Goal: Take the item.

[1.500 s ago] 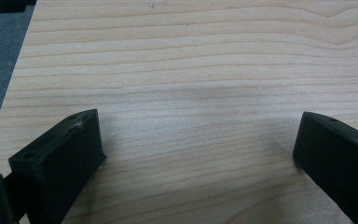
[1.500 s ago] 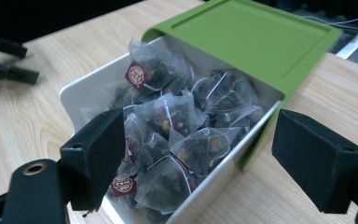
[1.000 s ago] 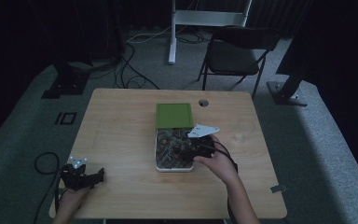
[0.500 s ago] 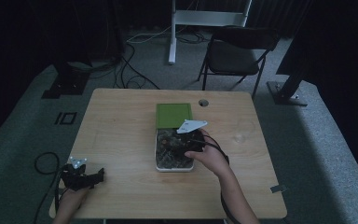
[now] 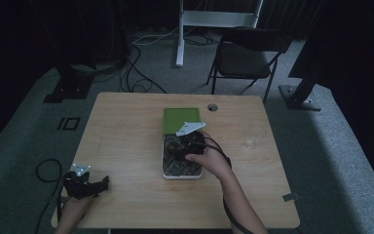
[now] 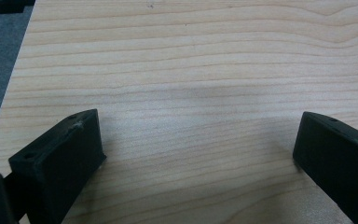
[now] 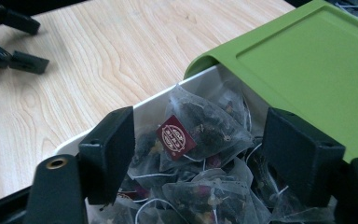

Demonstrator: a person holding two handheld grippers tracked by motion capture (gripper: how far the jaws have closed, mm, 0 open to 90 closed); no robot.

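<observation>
Tea bags [image 7: 200, 135], translucent mesh pyramids of dark leaf with strings and a dark-red square tag, sat heaped in a white rectangular plastic box [image 5: 182, 171] at mid-table, slightly right of centre. One tagged bag lay on top, framed between the right gripper's [image 7: 198, 156] jaws in the right gripper view. Jaws had just been closing a little but stood wide; pads weren't touching any bag, nothing gripped. Right hand [image 5: 208, 157] came in from the bottom edge, forearm angled up-left, gripper over the box's far half, pointing down into it, grey three-cornered plate on top.

Green flat plastic lid [image 5: 180, 120] lay at the box's far end, its near edge overlapping the rim; in the right gripper view it ran above and right of the bags.

Left gripper [image 6: 196, 154] sat at the near left corner of the light wooden table [image 5: 126, 126], held low by the left hand [image 5: 73, 207], well apart from the box. Its jaws were spread wide, bare wood between them, holding nothing.

Dark folding chair [image 5: 246, 56] stood beyond the table's far edge; cables [image 5: 141, 53] lay on the grey floor.
</observation>
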